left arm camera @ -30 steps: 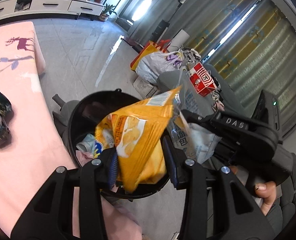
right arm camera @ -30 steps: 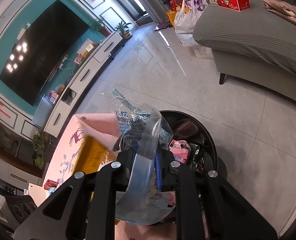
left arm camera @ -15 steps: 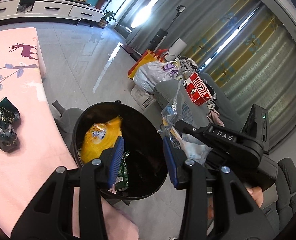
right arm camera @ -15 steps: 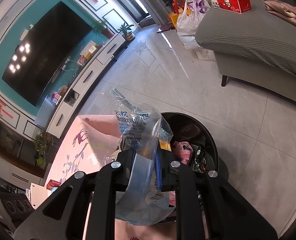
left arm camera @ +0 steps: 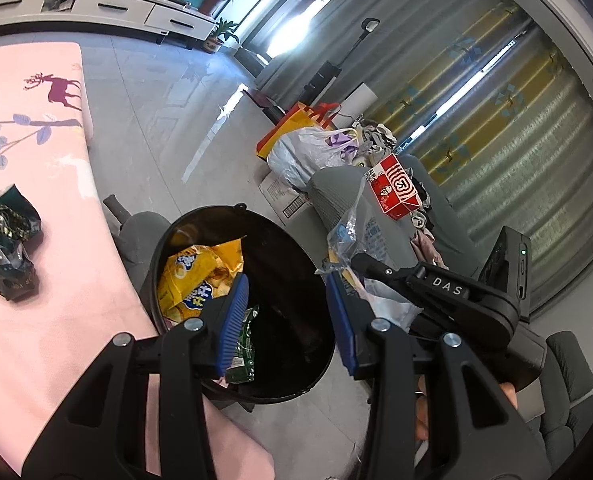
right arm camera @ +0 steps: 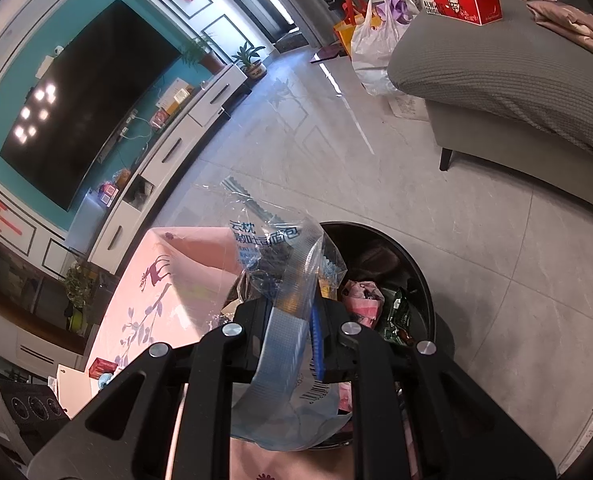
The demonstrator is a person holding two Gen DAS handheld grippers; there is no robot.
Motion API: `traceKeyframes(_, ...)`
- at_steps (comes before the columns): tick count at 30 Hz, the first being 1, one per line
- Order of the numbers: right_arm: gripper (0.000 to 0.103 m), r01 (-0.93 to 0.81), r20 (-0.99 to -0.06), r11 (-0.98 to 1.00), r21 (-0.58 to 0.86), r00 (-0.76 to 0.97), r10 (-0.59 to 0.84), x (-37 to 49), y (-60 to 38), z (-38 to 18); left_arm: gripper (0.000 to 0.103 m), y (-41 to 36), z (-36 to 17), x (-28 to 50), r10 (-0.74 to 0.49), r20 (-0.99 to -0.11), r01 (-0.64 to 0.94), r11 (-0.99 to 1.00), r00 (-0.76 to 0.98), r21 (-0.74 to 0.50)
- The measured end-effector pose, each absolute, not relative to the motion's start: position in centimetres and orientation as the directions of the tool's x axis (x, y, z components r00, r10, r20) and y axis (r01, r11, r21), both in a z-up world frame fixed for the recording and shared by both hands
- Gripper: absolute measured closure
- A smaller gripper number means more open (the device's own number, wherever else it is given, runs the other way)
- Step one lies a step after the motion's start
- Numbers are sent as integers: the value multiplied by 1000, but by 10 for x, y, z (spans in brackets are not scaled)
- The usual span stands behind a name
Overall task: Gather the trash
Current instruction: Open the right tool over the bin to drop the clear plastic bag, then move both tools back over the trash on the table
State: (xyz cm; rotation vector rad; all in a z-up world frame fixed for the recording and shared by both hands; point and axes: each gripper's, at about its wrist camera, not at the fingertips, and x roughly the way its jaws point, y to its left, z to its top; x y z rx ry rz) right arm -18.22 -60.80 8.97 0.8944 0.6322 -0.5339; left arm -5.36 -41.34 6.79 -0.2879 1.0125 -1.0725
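The yellow crinkled chip bag (left arm camera: 200, 276) has dropped into the round black bin (left arm camera: 296, 236); left gripper (left arm camera: 286, 320) gapes empty. Right gripper (right arm camera: 292, 336) pinches the clear blue-printed plastic wrapper (right arm camera: 284, 280), which may cling when released.

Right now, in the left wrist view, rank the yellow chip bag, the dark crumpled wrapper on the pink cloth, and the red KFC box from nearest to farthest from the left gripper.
1. Yellow chip bag: inside the black bin, just beyond the left gripper, toward its left finger.
2. Dark crumpled wrapper: far left, on the pink cloth.
3. Red KFC box: upper right, on the grey sofa.
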Motion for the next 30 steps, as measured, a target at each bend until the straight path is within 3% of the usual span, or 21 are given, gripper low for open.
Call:
traceKeyframes(3, 85, 660, -702, 522, 541, 696, -153, -181, -608, 88, 63, -417, 66, -55, -830, -549, 587, 493, 96, -642)
traceKeyframes(5, 72, 661, -703, 517, 544, 695, -149, -181, -609, 88, 60, -419, 64, -55, -829, -552, 582, 491, 85, -648)
traceKeyframes(11, 40, 655, -694, 499, 568, 707, -138, -185, -613, 86, 30, -413, 67, -57, -825, -553, 576, 508, 113, -640)
traceKeyframes(15, 37, 658, -689, 496, 566, 708, -153, -187, -611, 91, 12, -395, 75, -55, -825, -545, 572, 521, 148, -633)
traceKeyframes(18, 32, 662, -689, 518, 541, 702, -178, -183, -603, 99, 4, -369, 81, -50, -810, -548, 561, 559, 210, -611)
traceKeyframes(23, 22, 630, -678, 595, 498, 711, -186, -165, -576, 116, 3, -309, 84, -35, -729, -587, 504, 676, 351, -538)
traceKeyframes(30, 13, 549, -659, 720, 426, 733, -169, -125, -521, 137, 3, -168, 88, -16, -526, -650, 290, 849, 548, -442)
